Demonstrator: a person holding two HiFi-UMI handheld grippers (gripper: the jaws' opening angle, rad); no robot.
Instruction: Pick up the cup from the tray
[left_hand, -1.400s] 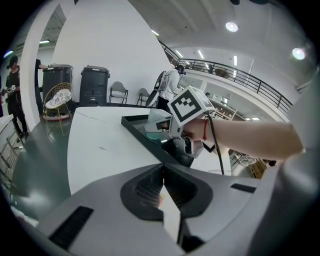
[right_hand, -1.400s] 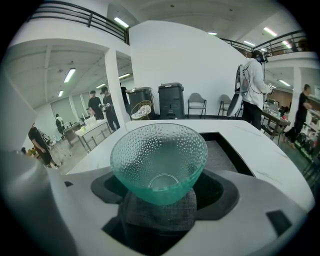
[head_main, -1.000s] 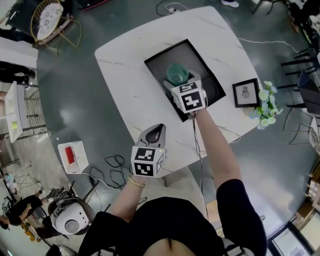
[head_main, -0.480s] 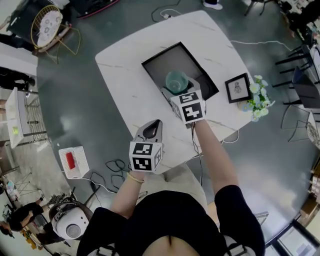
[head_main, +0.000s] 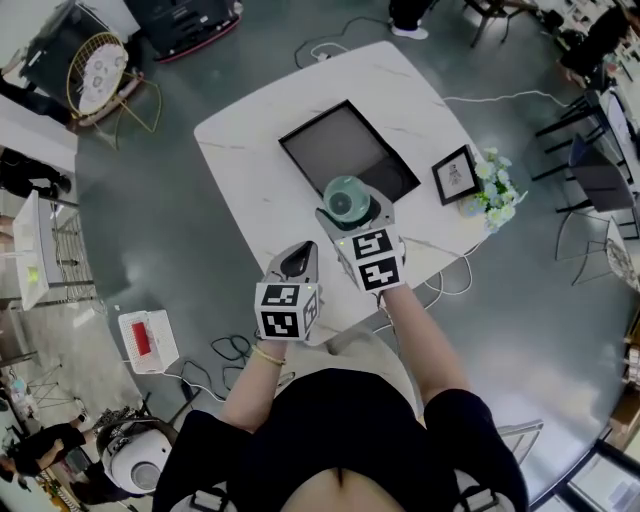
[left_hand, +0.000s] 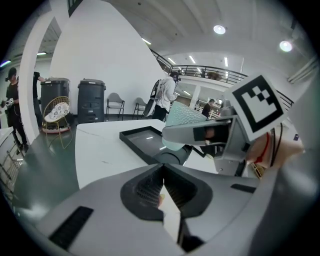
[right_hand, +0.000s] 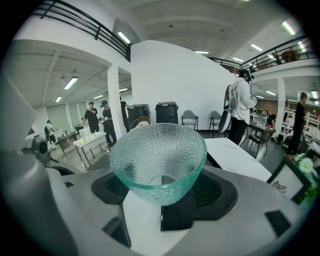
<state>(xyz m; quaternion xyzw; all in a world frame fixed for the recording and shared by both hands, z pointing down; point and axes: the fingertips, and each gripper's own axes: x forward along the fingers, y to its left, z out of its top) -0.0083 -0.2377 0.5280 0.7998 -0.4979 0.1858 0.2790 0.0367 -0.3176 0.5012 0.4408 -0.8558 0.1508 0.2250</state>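
Right gripper (right_hand: 160, 202) clamps the cup (right_hand: 159, 155) (over the near edge of the tray (head_main: 310, 145)); left gripper (left_hand: 162, 186) closed, empty.

cup (head_main: 345, 196) between right gripper (head_main: 347, 212) jaws, at tray (head_main: 312, 146) near edge, on table (head_main: 245, 165).

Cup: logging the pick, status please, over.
Right hand-held gripper shut on cup, held above tray edge. Left hand-held gripper shut, empty. Nothing in the way.
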